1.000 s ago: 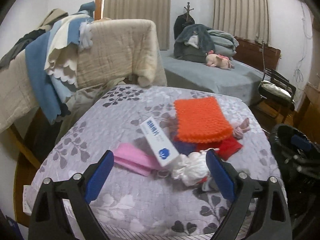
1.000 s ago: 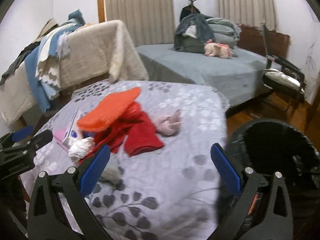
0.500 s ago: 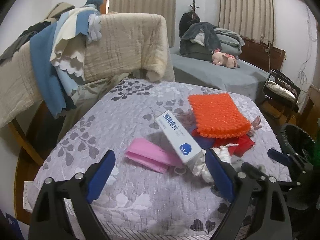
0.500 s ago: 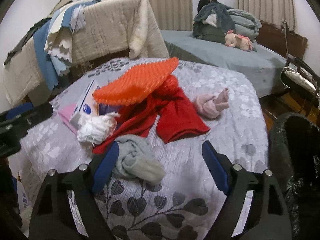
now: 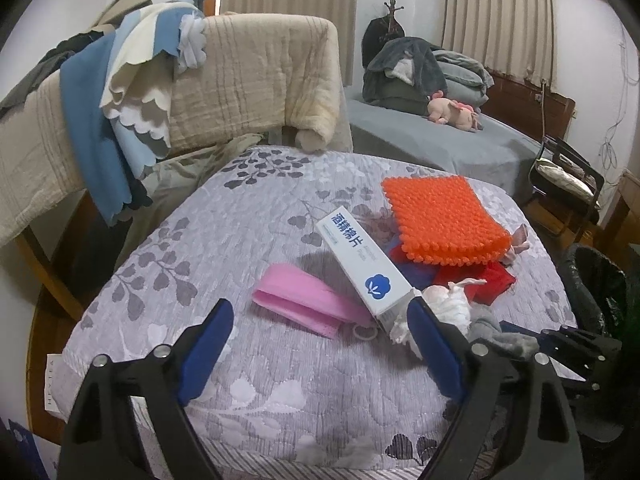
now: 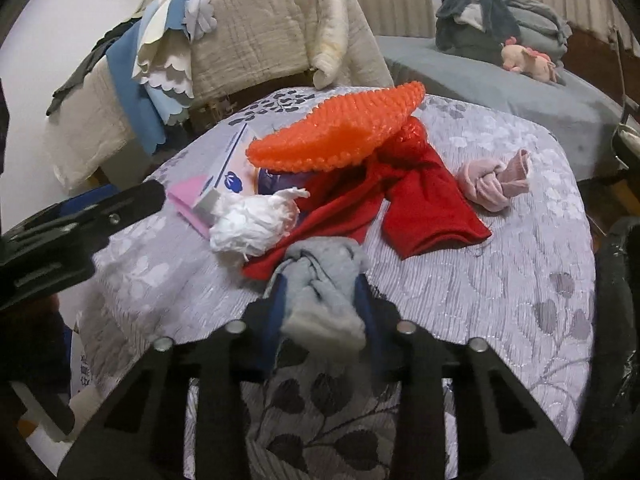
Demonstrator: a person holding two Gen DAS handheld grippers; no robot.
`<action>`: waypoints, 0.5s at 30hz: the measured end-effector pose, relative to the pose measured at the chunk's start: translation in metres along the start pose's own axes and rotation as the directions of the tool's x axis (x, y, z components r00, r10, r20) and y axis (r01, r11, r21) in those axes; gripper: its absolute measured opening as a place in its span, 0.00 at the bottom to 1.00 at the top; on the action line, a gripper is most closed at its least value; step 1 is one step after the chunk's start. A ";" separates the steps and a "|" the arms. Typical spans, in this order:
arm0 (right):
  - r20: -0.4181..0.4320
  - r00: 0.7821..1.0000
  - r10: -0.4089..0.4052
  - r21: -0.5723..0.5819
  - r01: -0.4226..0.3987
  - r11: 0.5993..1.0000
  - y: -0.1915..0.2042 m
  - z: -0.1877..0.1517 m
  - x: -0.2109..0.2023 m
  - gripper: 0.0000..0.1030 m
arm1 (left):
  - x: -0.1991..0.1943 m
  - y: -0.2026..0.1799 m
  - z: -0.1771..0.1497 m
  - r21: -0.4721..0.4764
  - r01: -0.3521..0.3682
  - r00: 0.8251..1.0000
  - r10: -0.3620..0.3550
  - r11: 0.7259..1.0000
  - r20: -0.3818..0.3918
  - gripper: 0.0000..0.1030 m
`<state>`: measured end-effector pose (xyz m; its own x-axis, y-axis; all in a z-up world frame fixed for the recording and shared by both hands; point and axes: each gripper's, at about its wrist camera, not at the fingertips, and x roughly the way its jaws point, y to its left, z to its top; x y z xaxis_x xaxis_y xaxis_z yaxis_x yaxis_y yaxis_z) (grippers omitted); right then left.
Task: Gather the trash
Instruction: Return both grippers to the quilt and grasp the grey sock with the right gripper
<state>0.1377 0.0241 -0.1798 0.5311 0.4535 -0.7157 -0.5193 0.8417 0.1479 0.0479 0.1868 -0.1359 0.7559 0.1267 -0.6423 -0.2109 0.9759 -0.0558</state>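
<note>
My right gripper (image 6: 320,296) is shut on a rolled grey sock (image 6: 320,288) near the table's front edge. My left gripper (image 5: 316,340) is open and empty, just in front of a pink mask (image 5: 308,304) and a white and blue box (image 5: 362,264). A crumpled white tissue wad (image 6: 252,224) lies beside the box; it also shows in the left wrist view (image 5: 444,304). An orange bubble pouch (image 6: 340,136) rests on red cloth (image 6: 420,200). A pink sock knot (image 6: 492,180) lies to the right.
The round table (image 5: 208,264) has a grey floral cover. A black-lined bin (image 5: 596,284) stands at its right side. A chair draped with blankets (image 5: 224,84) is behind the table, and a bed (image 5: 460,148) with clothes and a plush toy farther back.
My right gripper moved forward and down and closed on the grey sock. My left gripper shifted a little; it stays open in front of the pink mask.
</note>
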 end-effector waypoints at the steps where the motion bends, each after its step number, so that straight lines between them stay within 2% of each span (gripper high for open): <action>1: 0.008 1.000 -0.011 0.005 0.011 1.000 -0.002 0.000 -0.004 0.29 | 0.000 -0.002 0.000 0.001 0.004 1.000 -0.004 1.000 -0.002 0.82; 9: 0.040 0.991 -0.127 0.062 0.124 0.990 -0.040 -0.002 -0.028 0.29 | 0.005 -0.026 -0.004 0.025 0.070 0.997 -0.070 0.997 -0.031 0.76; 15: 0.040 0.984 -0.174 0.103 0.169 0.980 -0.063 -0.006 -0.037 0.29 | 0.016 -0.048 -0.007 0.047 0.114 0.992 -0.112 0.992 -0.055 0.69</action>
<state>0.1472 -0.0476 -0.1667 0.6394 0.3118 -0.7029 -0.3505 0.9318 0.0945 0.0662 0.1405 -0.1486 0.7393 0.0070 -0.6734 -0.0940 0.9912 -0.0929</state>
